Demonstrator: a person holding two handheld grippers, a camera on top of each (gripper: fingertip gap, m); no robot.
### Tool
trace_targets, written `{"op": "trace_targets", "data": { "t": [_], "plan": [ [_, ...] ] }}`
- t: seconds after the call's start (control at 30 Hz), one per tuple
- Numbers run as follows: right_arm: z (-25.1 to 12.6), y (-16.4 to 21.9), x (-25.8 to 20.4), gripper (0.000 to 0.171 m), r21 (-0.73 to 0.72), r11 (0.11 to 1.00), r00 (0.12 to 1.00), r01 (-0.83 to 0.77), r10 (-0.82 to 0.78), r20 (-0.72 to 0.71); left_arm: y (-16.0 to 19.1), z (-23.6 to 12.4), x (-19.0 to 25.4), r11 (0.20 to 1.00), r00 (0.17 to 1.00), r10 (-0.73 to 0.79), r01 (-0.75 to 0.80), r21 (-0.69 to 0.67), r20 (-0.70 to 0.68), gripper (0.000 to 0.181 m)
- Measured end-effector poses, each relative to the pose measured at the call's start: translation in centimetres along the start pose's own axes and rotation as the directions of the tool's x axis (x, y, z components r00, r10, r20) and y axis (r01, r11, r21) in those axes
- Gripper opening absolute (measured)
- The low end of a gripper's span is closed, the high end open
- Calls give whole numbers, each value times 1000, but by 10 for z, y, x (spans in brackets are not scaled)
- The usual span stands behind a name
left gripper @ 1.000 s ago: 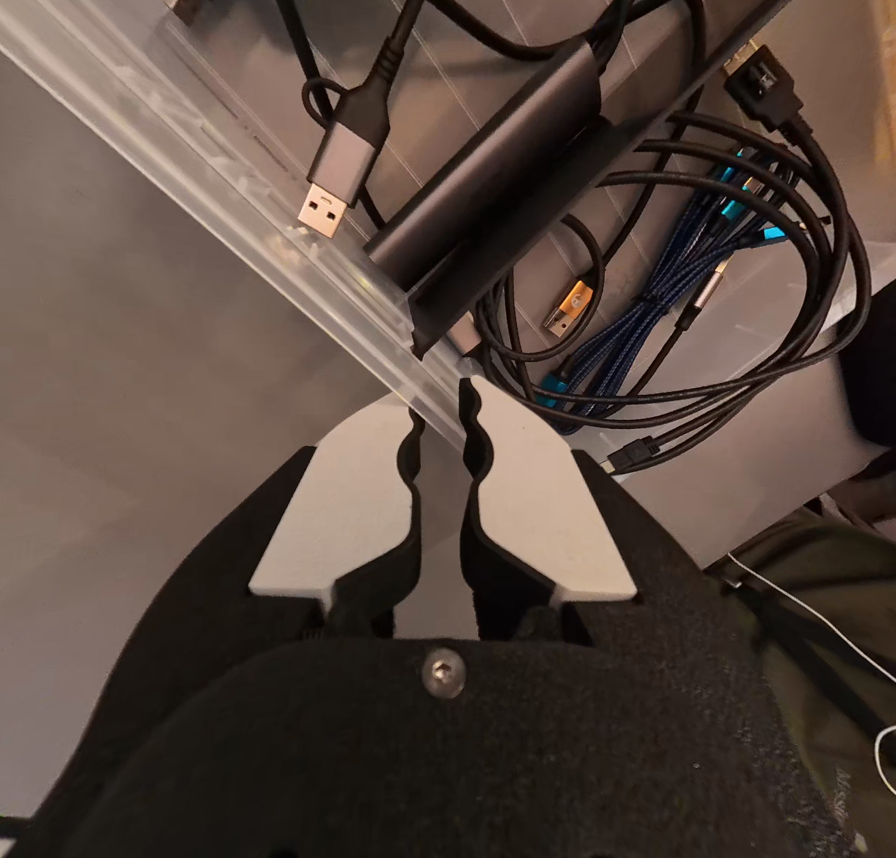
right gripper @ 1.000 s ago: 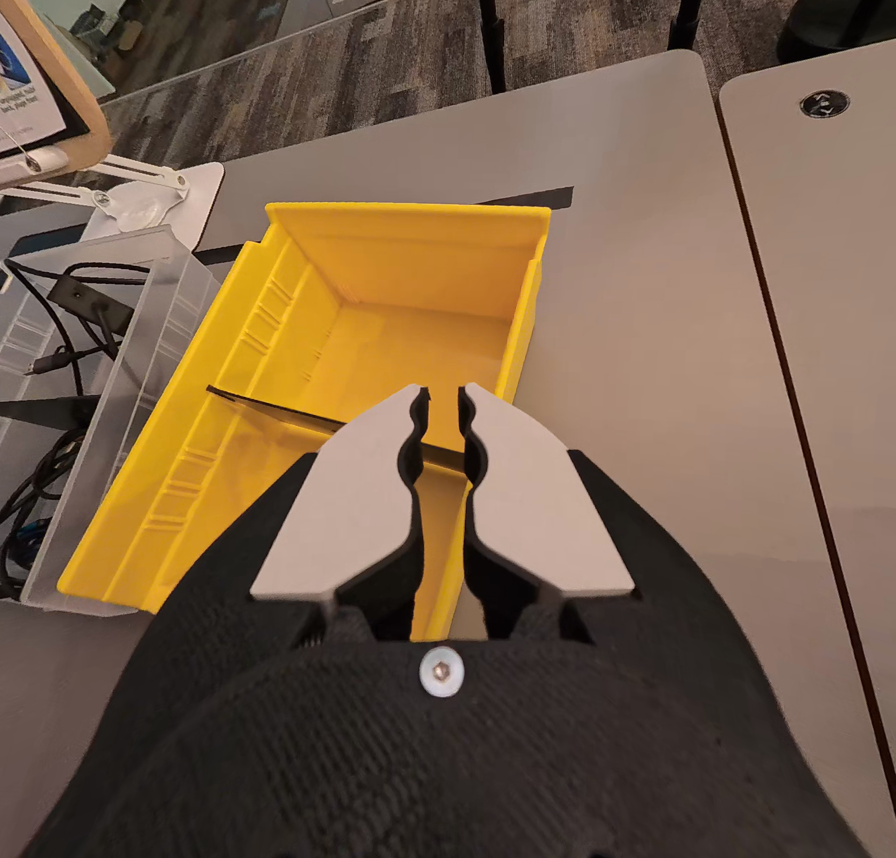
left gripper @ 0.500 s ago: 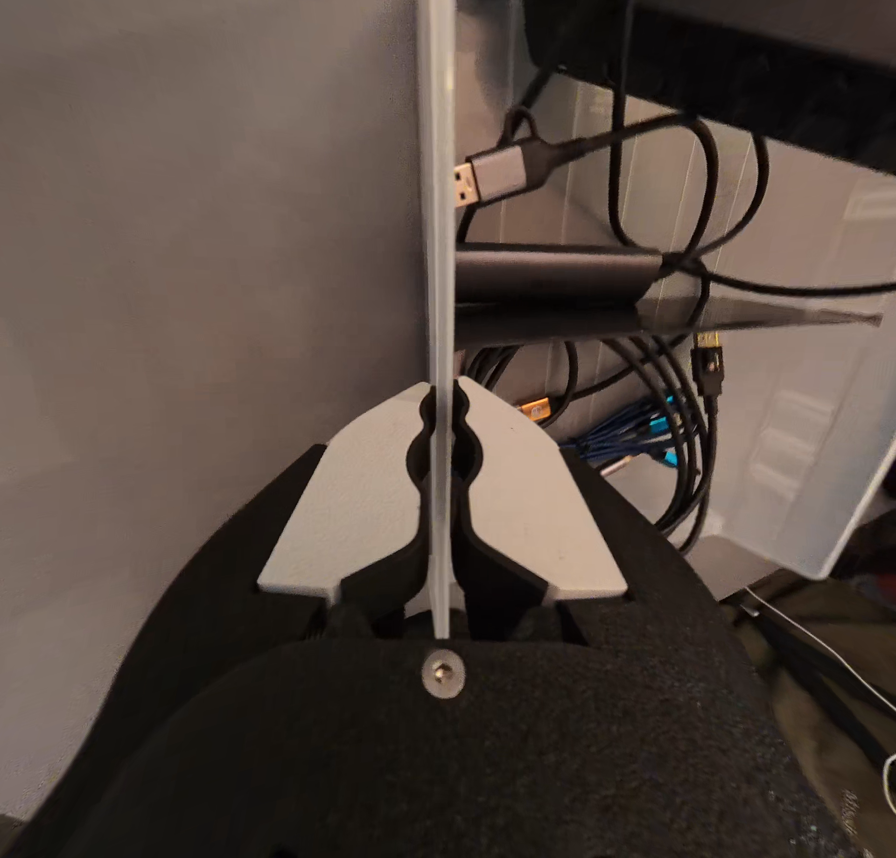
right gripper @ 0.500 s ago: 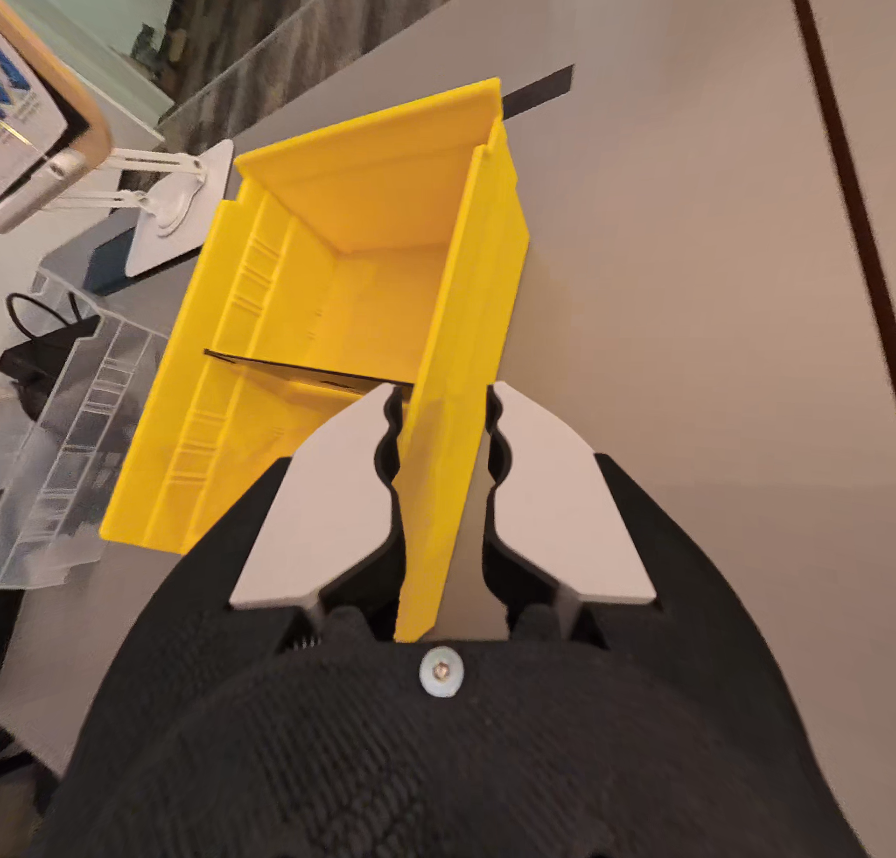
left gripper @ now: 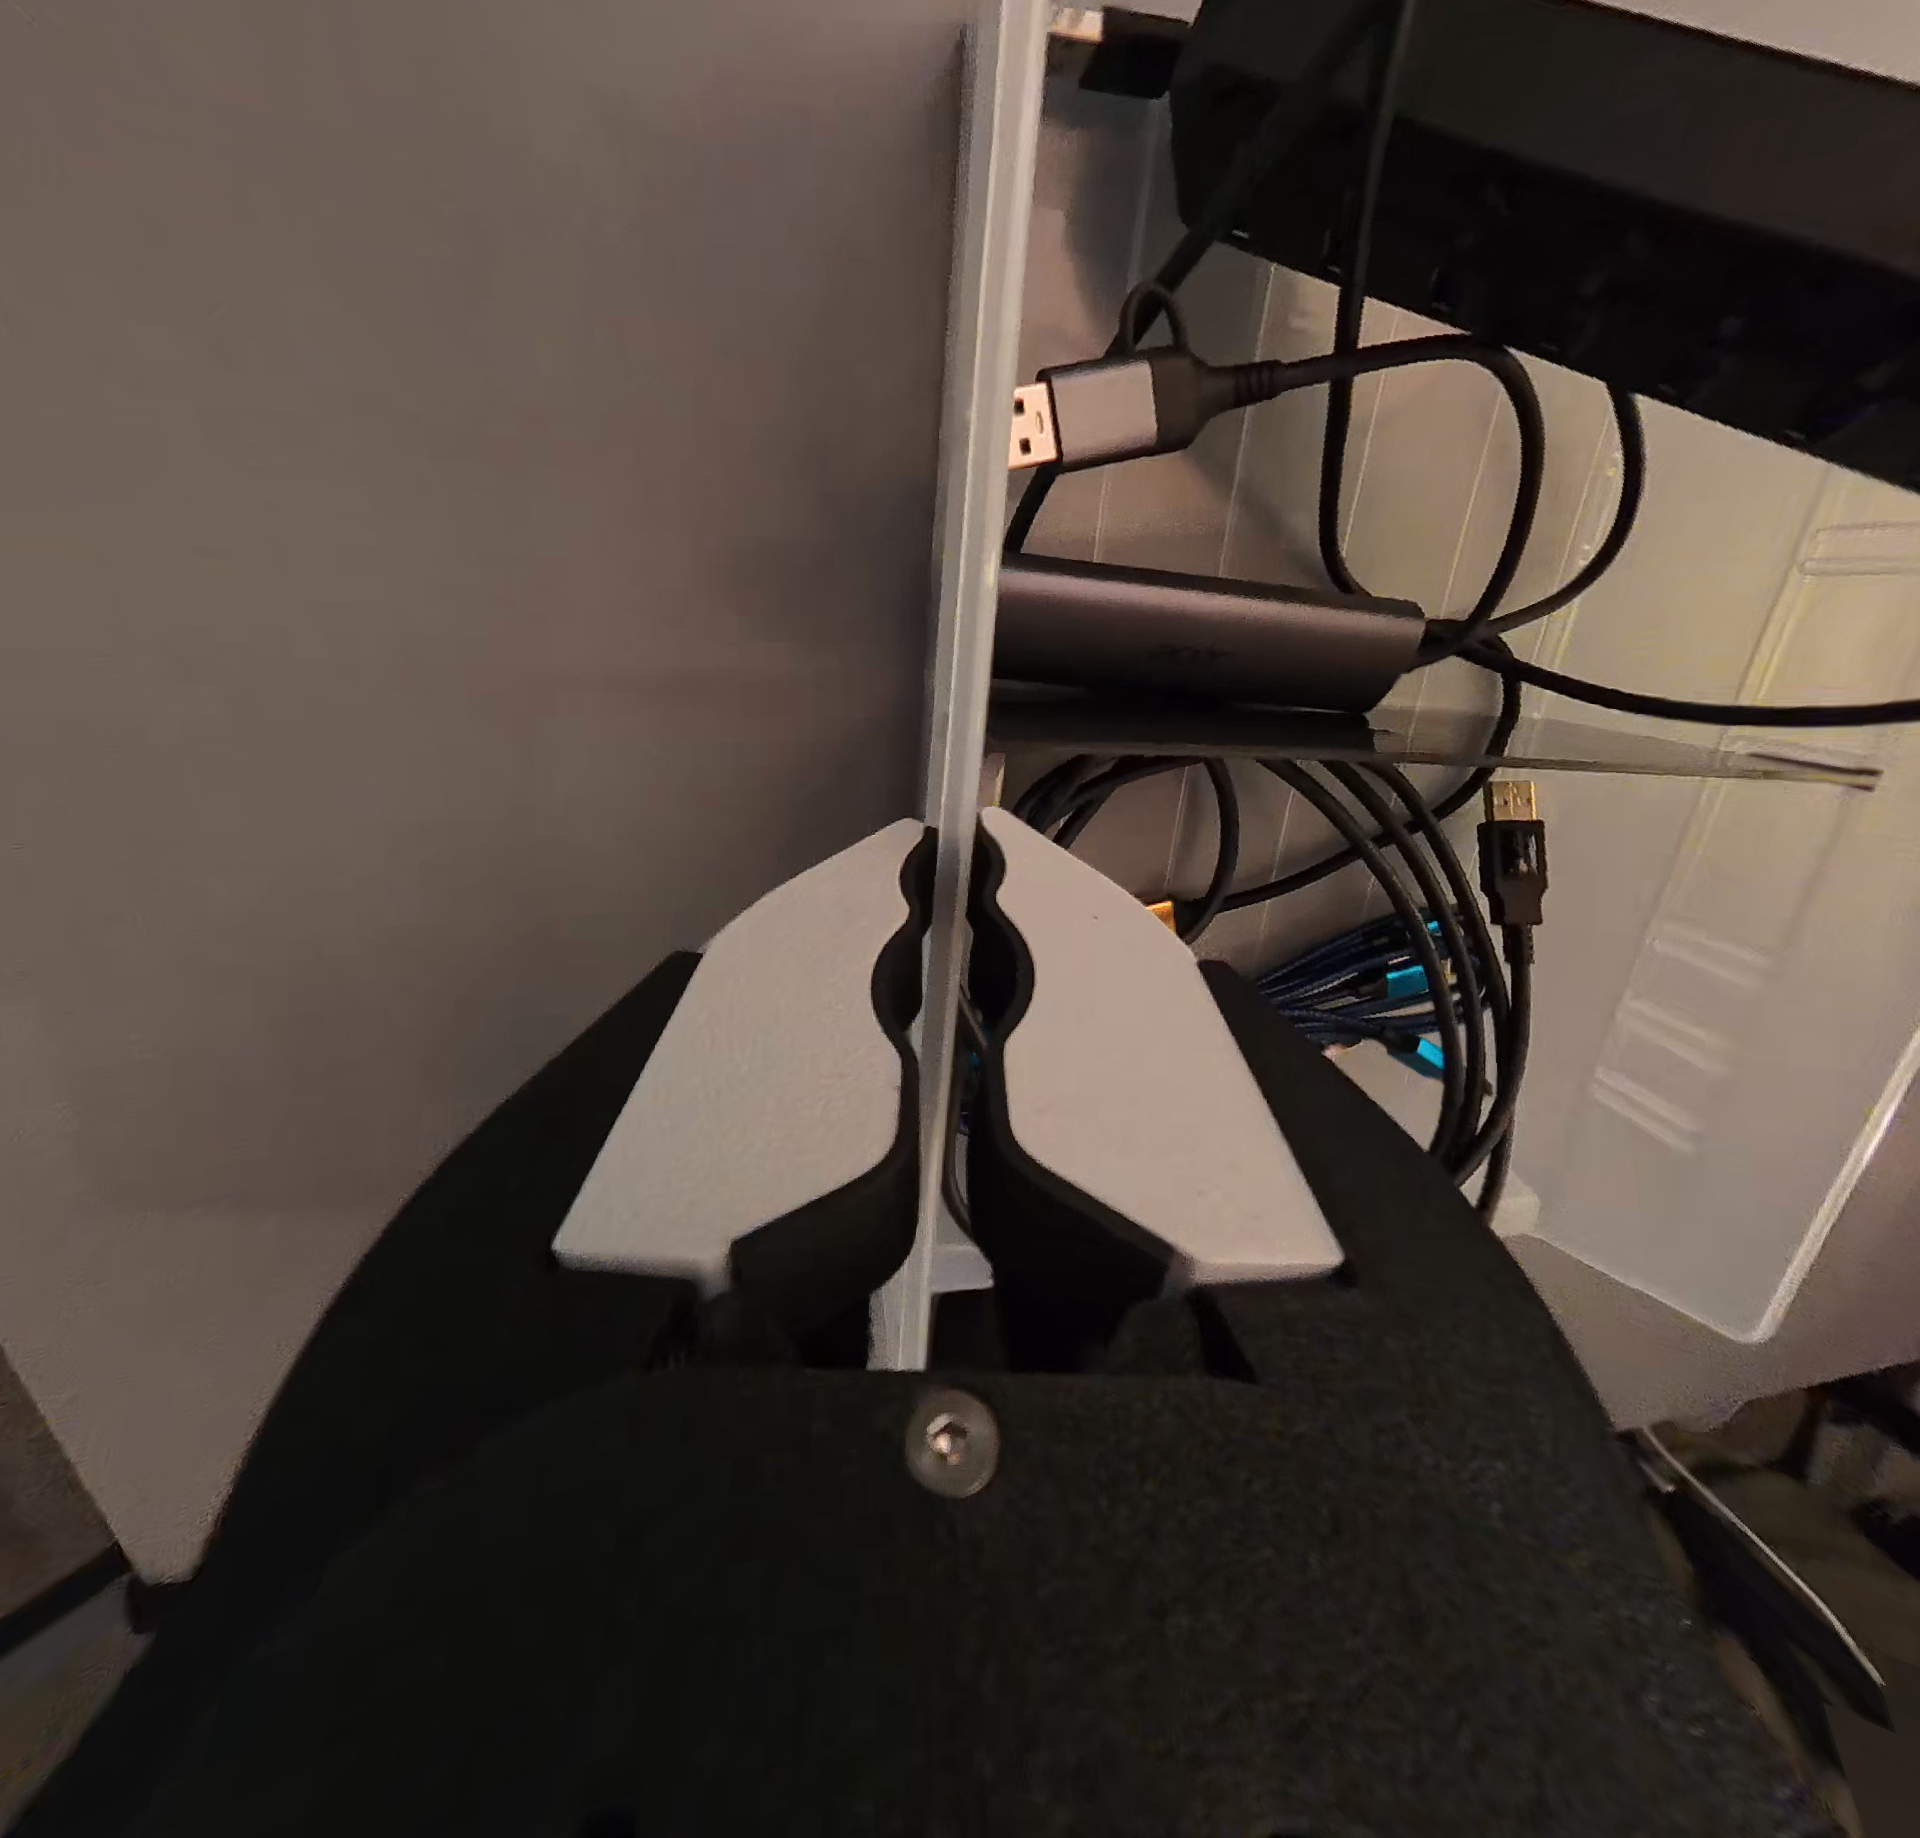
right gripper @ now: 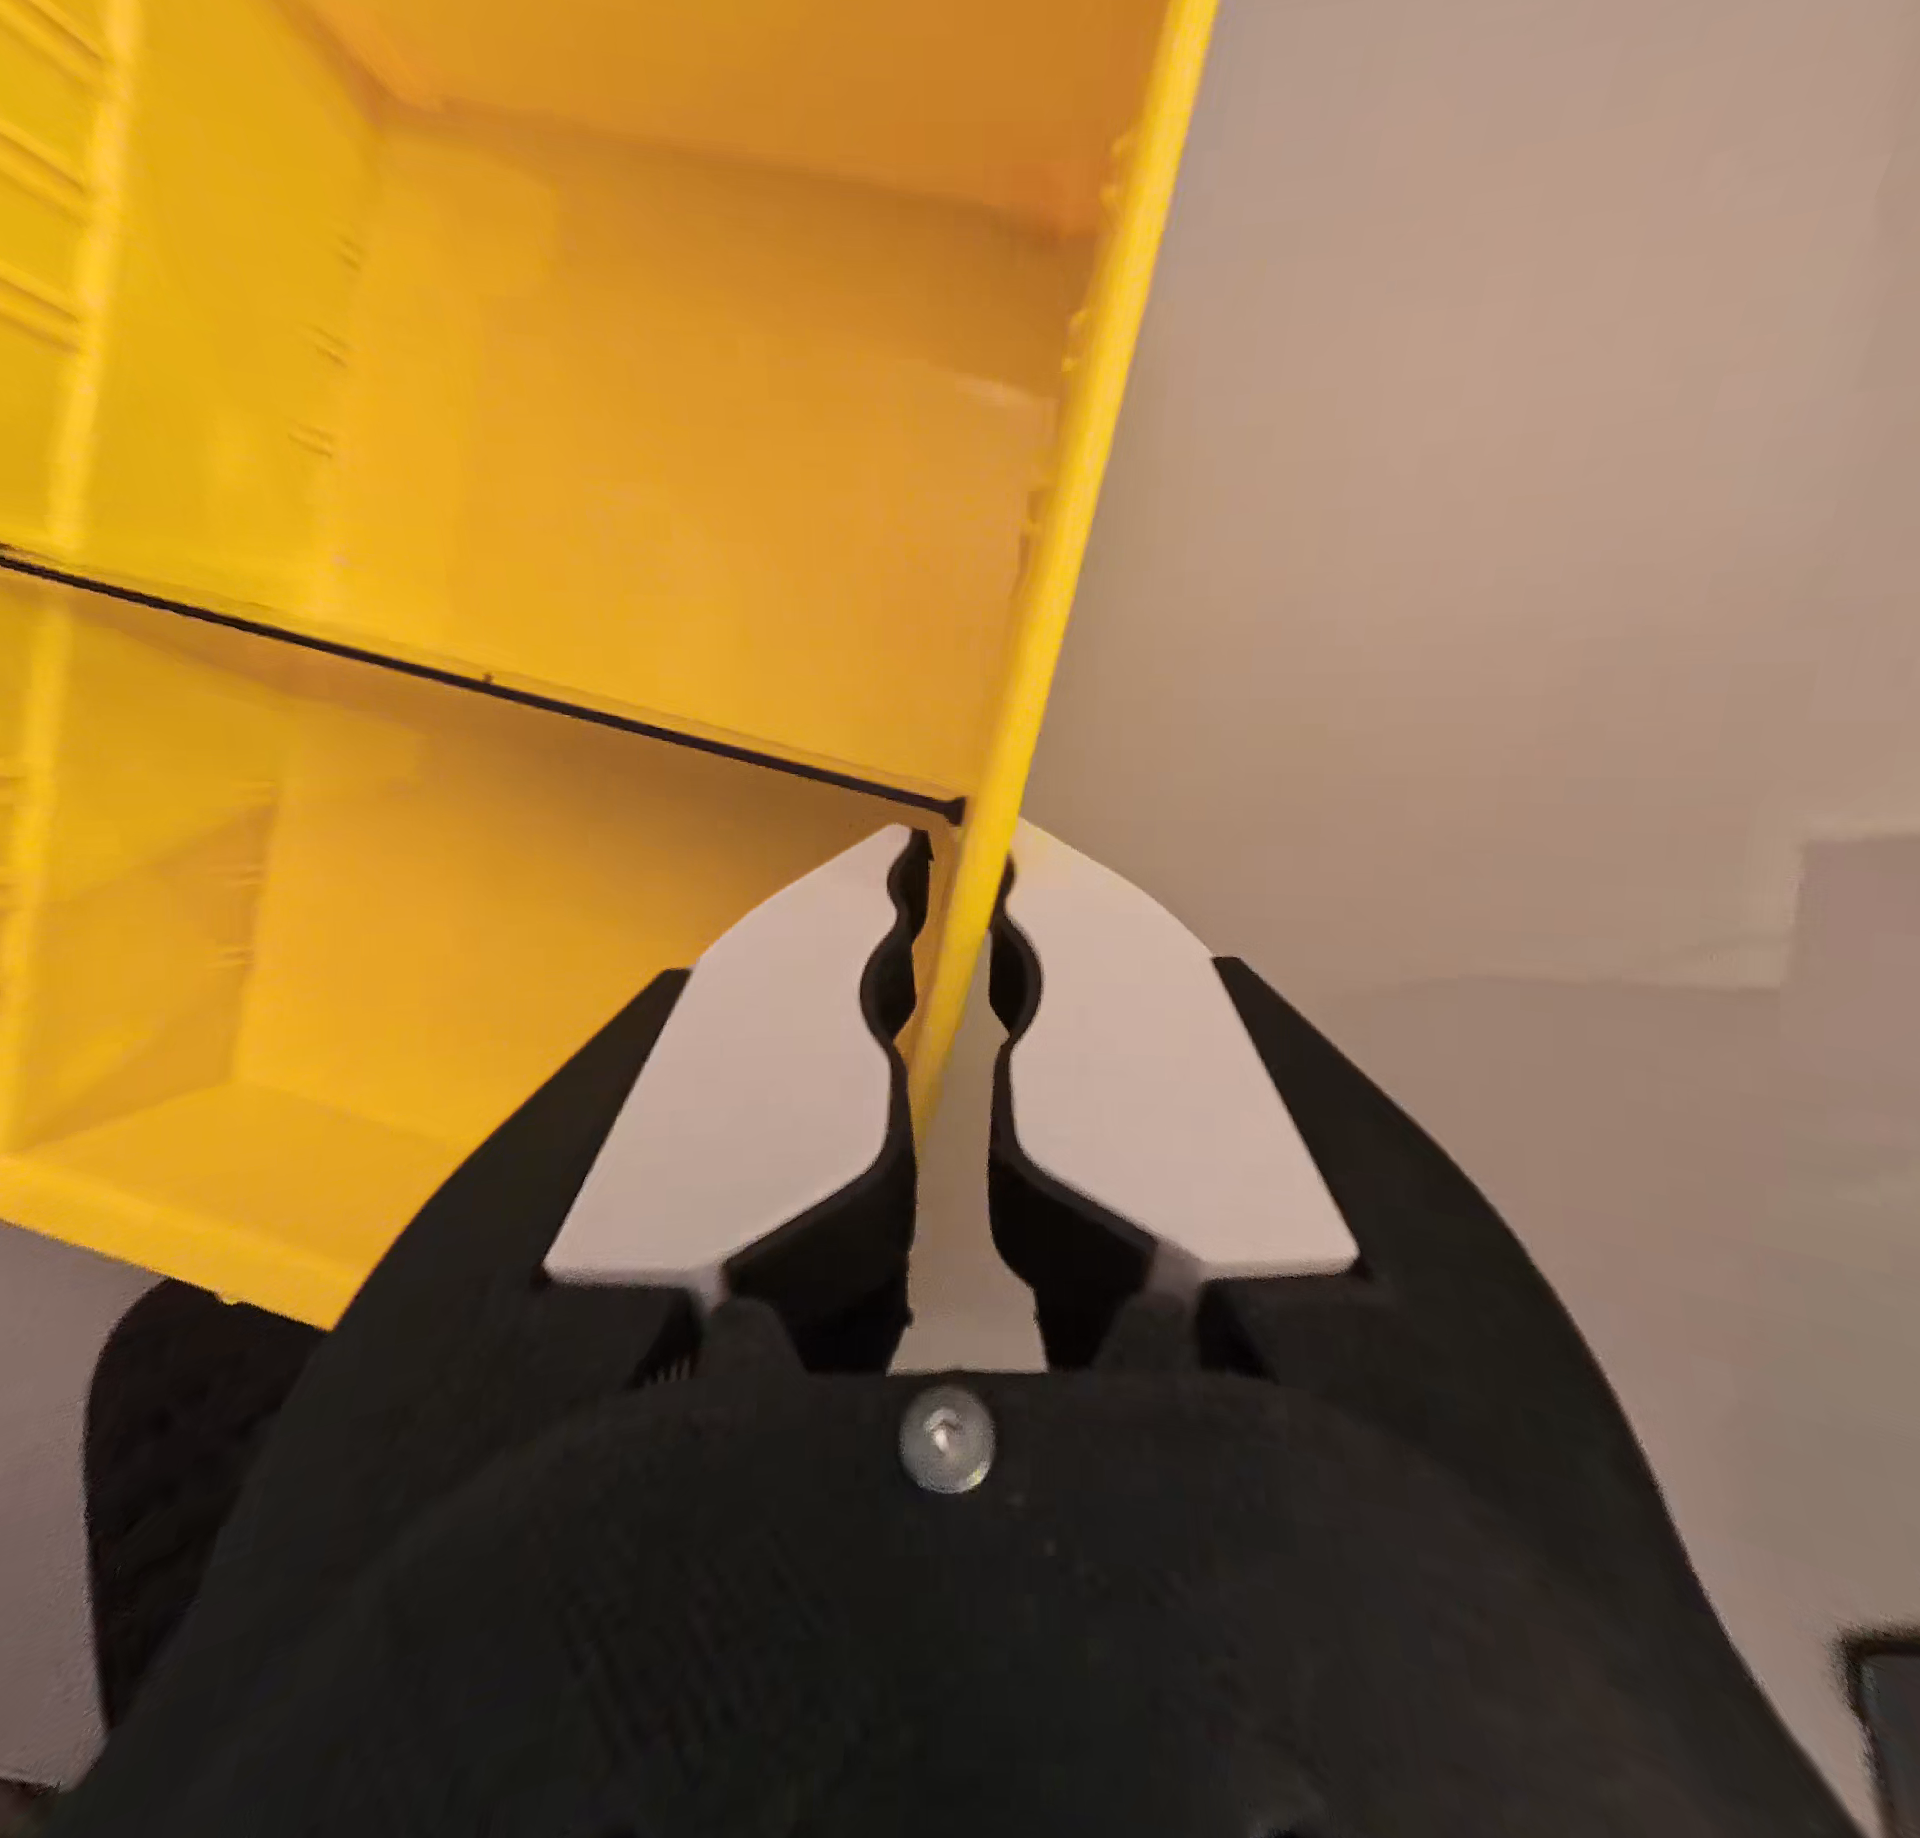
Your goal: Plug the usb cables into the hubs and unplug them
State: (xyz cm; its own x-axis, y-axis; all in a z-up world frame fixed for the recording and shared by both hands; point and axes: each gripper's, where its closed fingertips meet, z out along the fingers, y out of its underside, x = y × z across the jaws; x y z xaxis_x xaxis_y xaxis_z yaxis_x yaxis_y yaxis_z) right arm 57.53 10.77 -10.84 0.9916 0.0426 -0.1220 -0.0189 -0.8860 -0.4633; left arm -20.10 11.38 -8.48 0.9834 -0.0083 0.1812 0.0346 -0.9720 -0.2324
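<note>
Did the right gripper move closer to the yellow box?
Yes. The right gripper went forward and down from above the yellow box; its jaws now straddle the box's right wall, near the black divider.

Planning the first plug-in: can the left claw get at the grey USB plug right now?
Probably not: the left claw is shut on the clear bin's wall. The plug lies uncovered inside, once it lets go.
</note>
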Motion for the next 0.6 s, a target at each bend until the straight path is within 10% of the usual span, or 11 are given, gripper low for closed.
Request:
{"op": "trace_targets", "data": {
  "t": [0.6],
  "plan": [
    [21,13,-93,8,-279,956,990,94,-60,128,7,-6,-28,995,995,-86,83,59,50,3]
  ]
}}
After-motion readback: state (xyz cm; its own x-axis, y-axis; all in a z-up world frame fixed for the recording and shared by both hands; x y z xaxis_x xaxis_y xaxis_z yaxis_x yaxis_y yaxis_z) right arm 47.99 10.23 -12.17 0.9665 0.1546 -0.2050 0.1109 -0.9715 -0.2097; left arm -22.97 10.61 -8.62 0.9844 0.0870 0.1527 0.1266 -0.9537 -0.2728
